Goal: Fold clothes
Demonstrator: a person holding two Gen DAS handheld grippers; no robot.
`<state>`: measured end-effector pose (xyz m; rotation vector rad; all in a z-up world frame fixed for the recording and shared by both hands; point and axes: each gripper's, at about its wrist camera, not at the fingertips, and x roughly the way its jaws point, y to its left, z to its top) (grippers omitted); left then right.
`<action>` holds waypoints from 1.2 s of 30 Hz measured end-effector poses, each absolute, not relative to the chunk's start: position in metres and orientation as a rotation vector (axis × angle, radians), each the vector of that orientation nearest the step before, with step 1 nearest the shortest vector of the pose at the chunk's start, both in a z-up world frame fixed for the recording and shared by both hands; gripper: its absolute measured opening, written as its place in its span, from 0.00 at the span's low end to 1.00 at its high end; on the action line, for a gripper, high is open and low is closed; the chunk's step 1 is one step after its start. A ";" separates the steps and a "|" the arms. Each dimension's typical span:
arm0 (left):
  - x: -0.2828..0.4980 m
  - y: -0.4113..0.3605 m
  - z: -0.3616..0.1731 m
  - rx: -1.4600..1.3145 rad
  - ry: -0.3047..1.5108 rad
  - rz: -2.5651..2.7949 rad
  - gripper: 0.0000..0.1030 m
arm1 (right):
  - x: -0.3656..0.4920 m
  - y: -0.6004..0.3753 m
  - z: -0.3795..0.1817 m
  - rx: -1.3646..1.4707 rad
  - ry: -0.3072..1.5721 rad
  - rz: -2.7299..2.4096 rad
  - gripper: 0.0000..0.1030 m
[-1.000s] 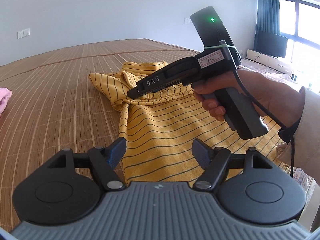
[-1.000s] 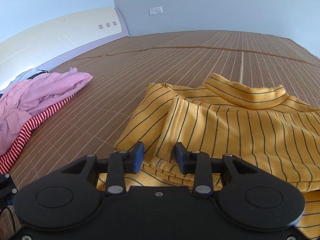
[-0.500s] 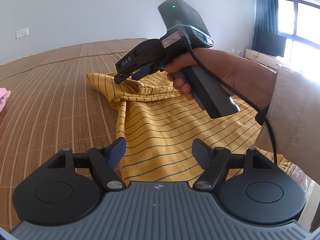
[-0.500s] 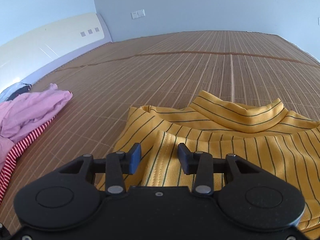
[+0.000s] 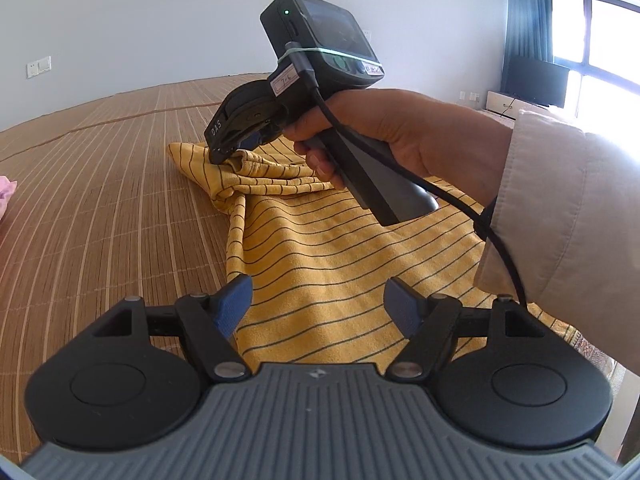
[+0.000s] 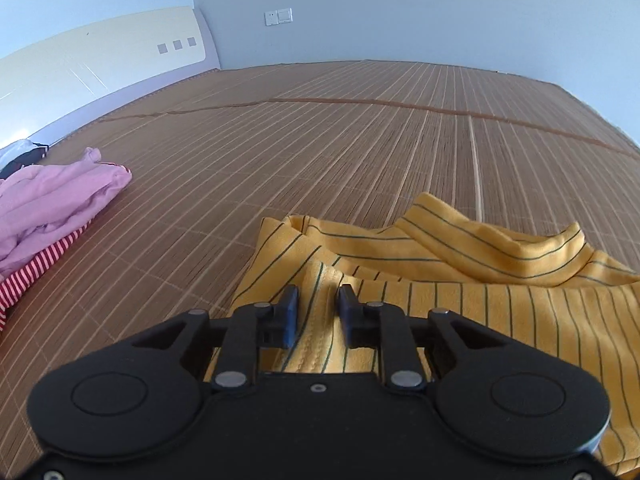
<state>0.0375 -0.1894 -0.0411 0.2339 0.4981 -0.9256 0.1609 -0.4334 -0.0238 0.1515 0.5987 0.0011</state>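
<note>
A yellow shirt with thin dark stripes (image 5: 340,248) lies spread on a bamboo mat (image 5: 100,200). My left gripper (image 5: 318,296) hovers open over the shirt's near edge, with nothing between its fingers. A hand (image 5: 420,132) holds my right gripper (image 5: 236,152) at the shirt's far left corner, where its jaws pinch a bunched fold. In the right wrist view, the right gripper (image 6: 319,308) is shut on a stitched band of the yellow shirt (image 6: 500,304), and the collar stands rumpled beyond it.
A heap of pink clothes (image 6: 60,200) over a red-and-white striped garment (image 6: 36,268) lies on the mat (image 6: 360,140) to the left. A pale headboard (image 6: 100,56) lines the far left. A light sleeve (image 5: 568,216) and the cable cross the right side.
The right gripper moved out to the shirt's far left corner and its fingers closed onto the fold. The left gripper stayed where it was, open.
</note>
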 end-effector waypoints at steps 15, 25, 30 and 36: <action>0.033 -0.192 -0.051 0.291 0.482 -0.908 0.76 | 0.064 -0.506 -0.039 0.368 0.497 0.046 0.39; 0.035 -0.197 -0.055 0.308 0.499 -0.908 0.76 | 0.036 -0.549 -0.042 0.245 0.516 -0.189 0.41; 0.036 -0.199 -0.058 0.314 0.501 -0.897 0.76 | 0.016 -0.551 -0.028 0.229 0.480 -0.241 0.53; 0.035 -0.201 -0.061 0.353 0.481 -0.893 0.76 | 0.013 -0.559 -0.045 0.223 0.523 -0.252 0.52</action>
